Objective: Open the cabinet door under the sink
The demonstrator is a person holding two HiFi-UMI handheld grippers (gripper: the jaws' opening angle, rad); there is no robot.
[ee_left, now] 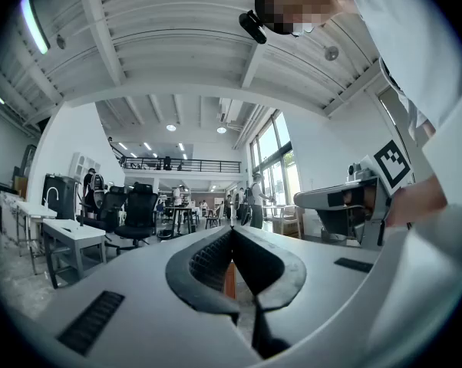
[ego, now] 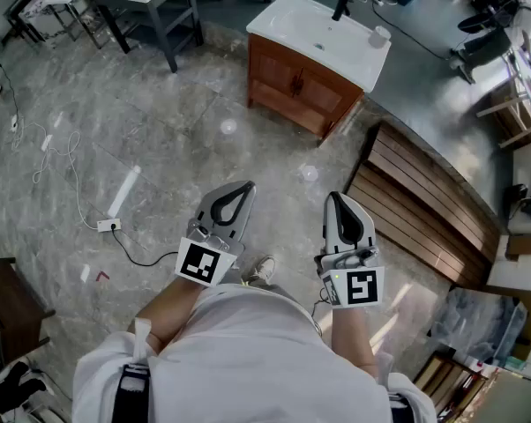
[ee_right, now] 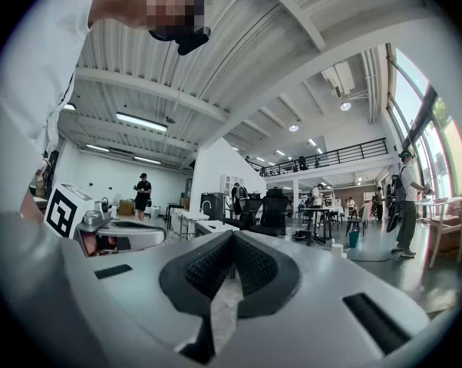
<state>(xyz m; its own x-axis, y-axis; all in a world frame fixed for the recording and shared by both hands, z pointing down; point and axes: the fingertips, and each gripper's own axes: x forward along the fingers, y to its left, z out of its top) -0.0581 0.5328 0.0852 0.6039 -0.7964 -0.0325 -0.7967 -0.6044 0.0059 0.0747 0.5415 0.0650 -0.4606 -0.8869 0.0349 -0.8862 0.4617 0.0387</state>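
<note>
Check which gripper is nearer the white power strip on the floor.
Left. The left gripper is just right of the power strip in the head view; the right gripper is farther right, beyond the left one.

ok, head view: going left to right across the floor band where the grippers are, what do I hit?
white power strip on the grey floor → left gripper, fingers shut → right gripper, fingers shut → brown slatted wooden panel
</note>
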